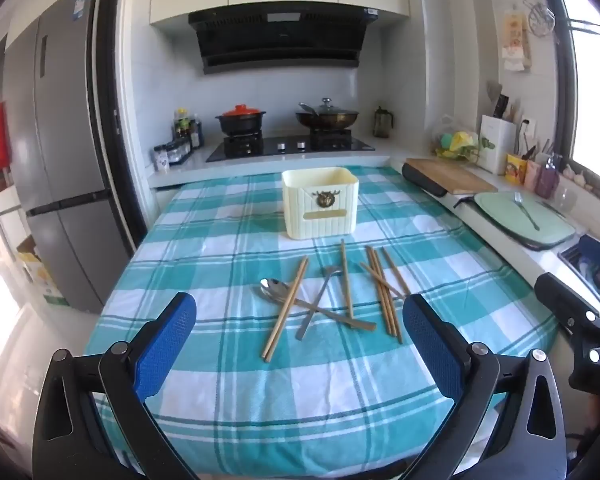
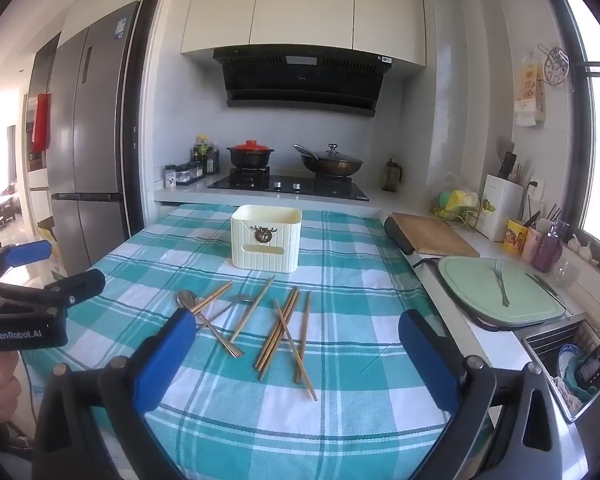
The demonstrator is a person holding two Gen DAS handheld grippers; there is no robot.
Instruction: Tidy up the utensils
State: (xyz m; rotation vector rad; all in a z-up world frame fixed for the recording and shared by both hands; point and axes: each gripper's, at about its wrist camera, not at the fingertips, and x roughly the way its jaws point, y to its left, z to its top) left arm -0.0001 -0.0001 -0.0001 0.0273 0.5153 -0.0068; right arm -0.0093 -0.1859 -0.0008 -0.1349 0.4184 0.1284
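Observation:
A cream utensil holder (image 1: 320,204) (image 2: 266,240) stands upright at the far middle of the teal checked tablecloth (image 1: 260,400). In front of it lie several wooden chopsticks (image 1: 384,292) (image 2: 284,332), scattered and crossing. A metal spoon (image 1: 274,288) (image 2: 186,300) and a second metal utensil (image 1: 320,300) are mixed in with them. My left gripper (image 1: 300,304) hovers open above the near side of the pile, holding nothing. My right gripper (image 2: 298,320) is likewise open and empty, to the right of the left gripper (image 2: 56,268). The right gripper (image 1: 580,272) shows at the left wrist view's right edge.
Behind the table is a hob with a red-lidded pot (image 1: 240,118) and a lidded wok (image 1: 327,116). The right counter holds a wooden cutting board (image 2: 432,234), a green tray (image 2: 500,292) with a fork on it, and a sink rack (image 2: 572,364). A refrigerator (image 1: 60,160) stands at left.

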